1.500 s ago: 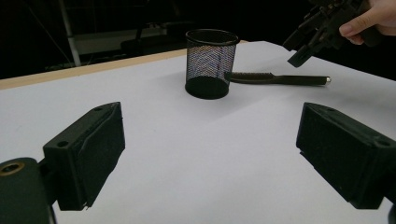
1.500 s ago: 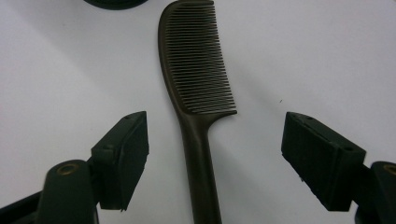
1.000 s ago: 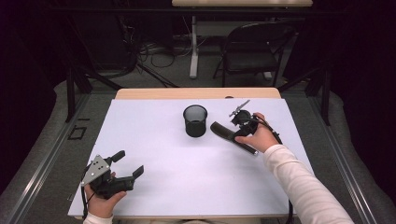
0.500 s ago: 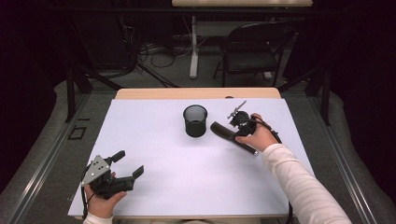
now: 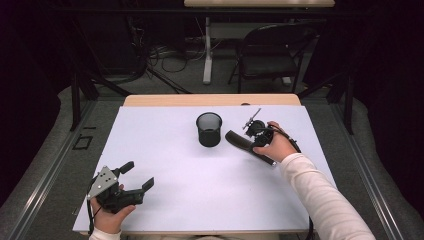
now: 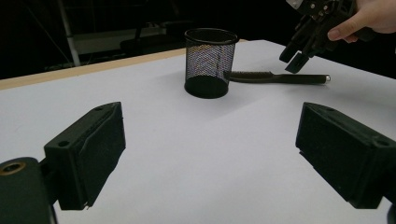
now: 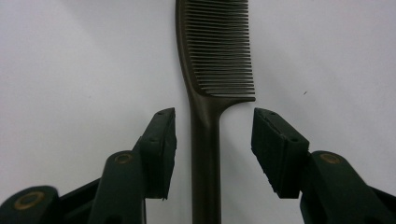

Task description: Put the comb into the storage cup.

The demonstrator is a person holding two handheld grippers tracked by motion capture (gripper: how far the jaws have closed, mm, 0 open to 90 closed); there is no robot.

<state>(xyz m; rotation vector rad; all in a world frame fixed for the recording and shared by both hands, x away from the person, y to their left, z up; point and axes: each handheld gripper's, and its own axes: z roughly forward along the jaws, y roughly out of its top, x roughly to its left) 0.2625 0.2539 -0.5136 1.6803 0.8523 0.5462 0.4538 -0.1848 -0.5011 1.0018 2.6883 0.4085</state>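
Lying flat on the white table [image 5: 165, 145], right of centre, is a dark comb [image 7: 205, 93], teeth end toward the mesh cup [image 5: 208, 128] and handle running back under the right hand [image 5: 278, 148]. Right gripper view: comb handle sits between the two black jaws of the right gripper [image 7: 214, 151], with white table showing on both sides of the handle, so pads not touching it; jaws have just been closing in around the handle, still parted, no grip. Closer to the left-hand pad in that view than to the other. Left gripper view: right gripper [image 6: 293, 56] hangs tilted down over the comb [image 6: 275, 77], tips just above it, comb's teeth end just beside the base of the cup [image 6: 210, 62]; whether comb and cup touch, cannot tell. Cup is black wire mesh, upright, open top, near table centre toward the far edge. Left gripper [image 5: 135, 176] sits well apart at the near left corner of the table, held in the left hand [image 5: 107, 215], grey plate on top, jaws spread wide with nothing between them; left gripper view confirms bare table between its pads [image 6: 88, 154]. Beyond the table: a folding chair [image 5: 272, 55] and cables on the floor.
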